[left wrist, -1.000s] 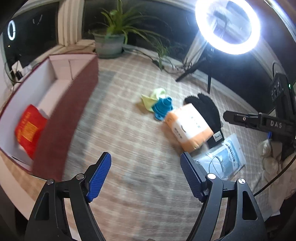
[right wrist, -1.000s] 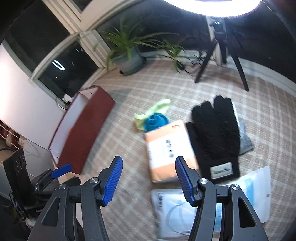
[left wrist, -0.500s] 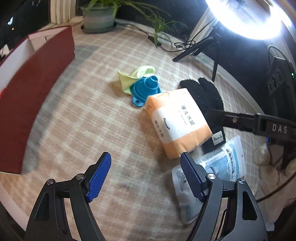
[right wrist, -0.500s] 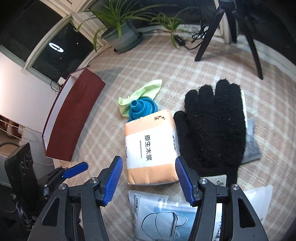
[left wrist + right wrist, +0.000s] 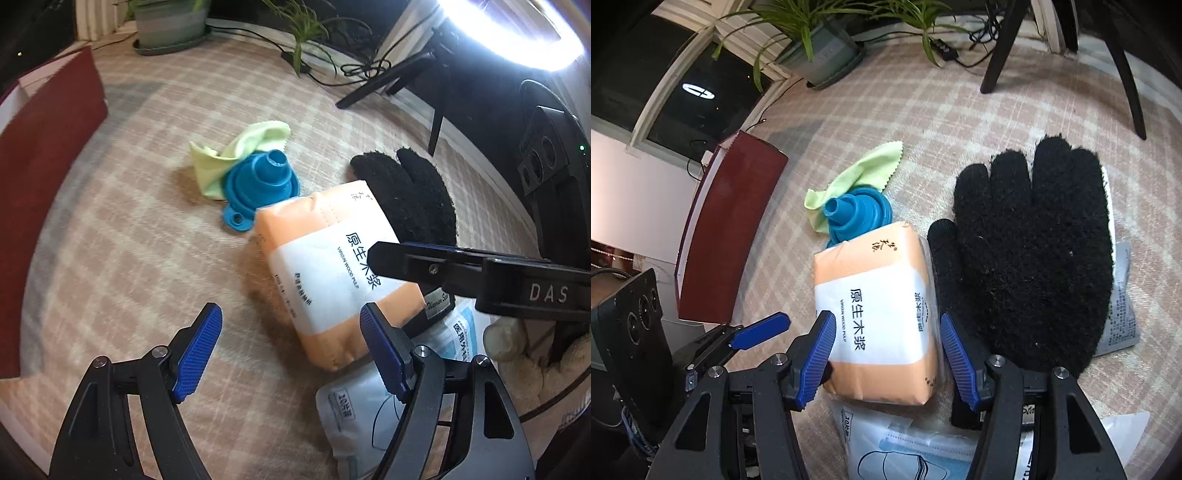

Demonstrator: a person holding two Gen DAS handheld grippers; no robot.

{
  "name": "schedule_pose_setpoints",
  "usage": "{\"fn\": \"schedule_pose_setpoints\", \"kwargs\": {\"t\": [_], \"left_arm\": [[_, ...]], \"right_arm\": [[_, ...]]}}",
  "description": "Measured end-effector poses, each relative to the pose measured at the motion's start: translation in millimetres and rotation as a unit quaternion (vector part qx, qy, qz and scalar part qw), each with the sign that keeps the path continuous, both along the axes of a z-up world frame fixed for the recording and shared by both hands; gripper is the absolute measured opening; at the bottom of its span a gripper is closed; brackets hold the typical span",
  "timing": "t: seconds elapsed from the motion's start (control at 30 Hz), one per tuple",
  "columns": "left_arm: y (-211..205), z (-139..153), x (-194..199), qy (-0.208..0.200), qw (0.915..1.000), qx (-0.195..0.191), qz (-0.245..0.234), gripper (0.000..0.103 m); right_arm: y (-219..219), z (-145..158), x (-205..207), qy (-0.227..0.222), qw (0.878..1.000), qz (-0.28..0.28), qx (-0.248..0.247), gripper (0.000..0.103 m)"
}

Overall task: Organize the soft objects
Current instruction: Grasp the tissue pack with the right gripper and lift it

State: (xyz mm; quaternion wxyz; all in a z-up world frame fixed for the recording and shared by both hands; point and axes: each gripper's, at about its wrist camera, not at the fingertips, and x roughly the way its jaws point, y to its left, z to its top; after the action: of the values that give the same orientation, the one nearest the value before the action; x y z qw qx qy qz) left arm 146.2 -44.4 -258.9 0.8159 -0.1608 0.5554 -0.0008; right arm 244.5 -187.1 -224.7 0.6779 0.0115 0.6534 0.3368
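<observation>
The right claw (image 5: 886, 354) was wide open, with one blue finger on each side of the near end of the orange tissue pack (image 5: 875, 314). I could not tell if the fingers touched it. The pack lay flat on the checked worktop (image 5: 960, 110), in the middle of the right wrist view.

The left claw (image 5: 291, 347) was wide open too and held nothing. In its view the tissue pack (image 5: 332, 273) lay just past its right finger, right of the middle.

A black glove (image 5: 1034, 251) lay flat just beside the pack, on the right side of the frame, fingers pointing up the picture. A blue funnel (image 5: 857, 214) touched the far end of the pack. It sat on a light green cloth (image 5: 864, 173) above the middle. A clear bag of face masks (image 5: 905, 443) lay at the bottom, touching the near end of the pack.

A dark red box (image 5: 727, 229) stood at the left side. A potted plant (image 5: 820, 51) was at the top of the frame.
</observation>
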Motion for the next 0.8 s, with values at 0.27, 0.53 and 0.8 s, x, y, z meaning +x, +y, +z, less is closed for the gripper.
{"fn": "schedule_pose_setpoints", "kwargs": {"t": [0.27,0.53,0.8], "left_arm": [[0,-7,10,0.001,0.9999,-0.014,-0.004,0.077],[-5,-7,13,-0.004,0.9991,-0.036,-0.024,0.061],[-11,-2,9,-0.01,0.9985,-0.028,-0.046,0.056]], "right_arm": [[-3,-9,5,0.022,1.0,-0.009,0.013,0.055],[1,-15,2,0.034,0.999,-0.004,0.011,0.045],[1,-14,-5,0.034,0.999,-0.016,0.005,0.042]]}}
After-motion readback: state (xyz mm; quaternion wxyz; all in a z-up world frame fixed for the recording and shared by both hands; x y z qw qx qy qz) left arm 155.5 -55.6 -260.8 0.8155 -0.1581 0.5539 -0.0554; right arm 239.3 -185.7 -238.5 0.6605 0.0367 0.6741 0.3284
